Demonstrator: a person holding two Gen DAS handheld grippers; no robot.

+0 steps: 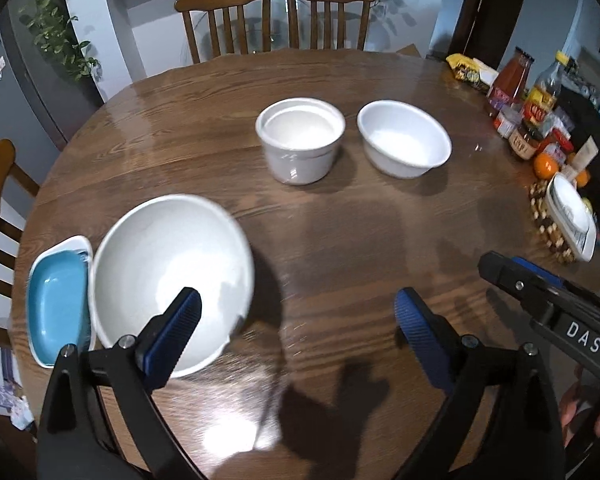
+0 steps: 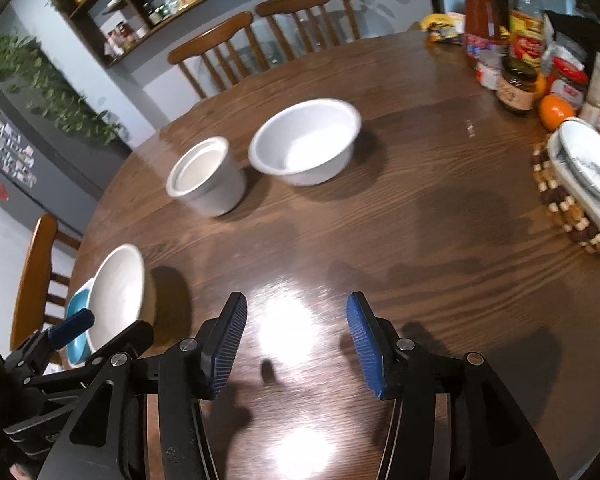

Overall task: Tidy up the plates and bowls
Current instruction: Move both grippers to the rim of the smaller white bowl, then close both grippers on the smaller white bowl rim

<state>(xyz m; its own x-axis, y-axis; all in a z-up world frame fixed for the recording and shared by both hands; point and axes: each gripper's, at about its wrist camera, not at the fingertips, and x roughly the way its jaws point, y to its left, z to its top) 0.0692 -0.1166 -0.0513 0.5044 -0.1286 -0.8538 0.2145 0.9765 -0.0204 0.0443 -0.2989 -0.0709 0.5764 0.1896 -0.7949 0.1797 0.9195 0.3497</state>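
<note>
Left tongs (image 1: 296,312) spread wide, nothing between pads, lower frame. Right tongs (image 2: 296,336) parted, empty, over bare desk (image 2: 420,220). Large white bowl (image 1: 168,280) lower left, touching blue dish (image 1: 58,300). Stacked cups (image 1: 300,140), second white bowl (image 1: 404,138) centre.

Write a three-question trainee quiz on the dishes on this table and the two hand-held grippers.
1. True or false: the left hand-held gripper holds the large white bowl.
2. Which dish touches the large white bowl? A) the blue dish B) the straight-sided white bowl C) the wide white bowl
3. Fill in: both hand-held grippers, the right one included, have ____ between their pads.

Key:
1. False; its jaws stand open over the bare wooden table, and the bowl only lies behind one finger.
2. A
3. nothing
</note>
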